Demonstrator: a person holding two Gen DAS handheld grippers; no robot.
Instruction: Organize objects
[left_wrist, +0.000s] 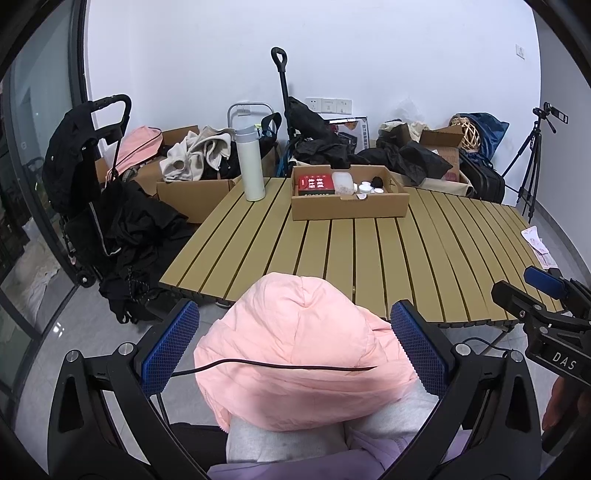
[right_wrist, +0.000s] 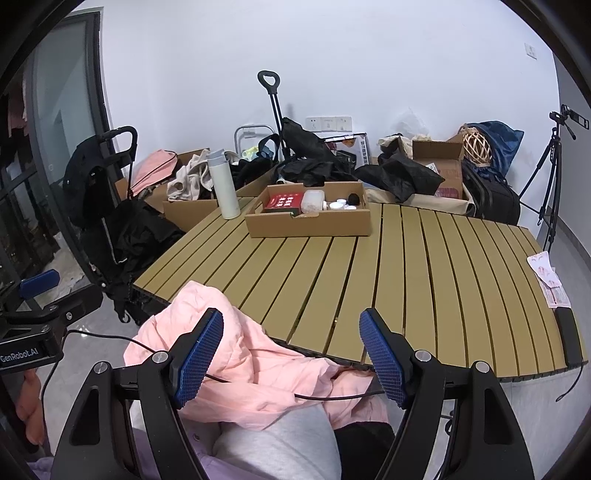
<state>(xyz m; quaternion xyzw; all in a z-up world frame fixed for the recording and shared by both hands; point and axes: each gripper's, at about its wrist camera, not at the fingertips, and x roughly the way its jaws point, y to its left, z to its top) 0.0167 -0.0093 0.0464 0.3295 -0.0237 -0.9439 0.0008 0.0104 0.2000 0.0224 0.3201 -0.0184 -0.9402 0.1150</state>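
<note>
Cardboard tray (left_wrist: 350, 210) holding a red box (left_wrist: 315, 183) and small white jars (left_wrist: 365, 187) sits at the slatted table's (left_wrist: 369, 254) far edge beside a white bottle (left_wrist: 250, 162), with a pink jacket (left_wrist: 306, 350) bunched between both released, empty grippers: left gripper (left_wrist: 295, 347), right gripper (right_wrist: 291, 358).

Background: tripod (left_wrist: 532, 162) far right by wall, black stroller (left_wrist: 85, 177) left, wicker ball (left_wrist: 466, 136) atop clutter, wall sockets (left_wrist: 328, 105).
</note>
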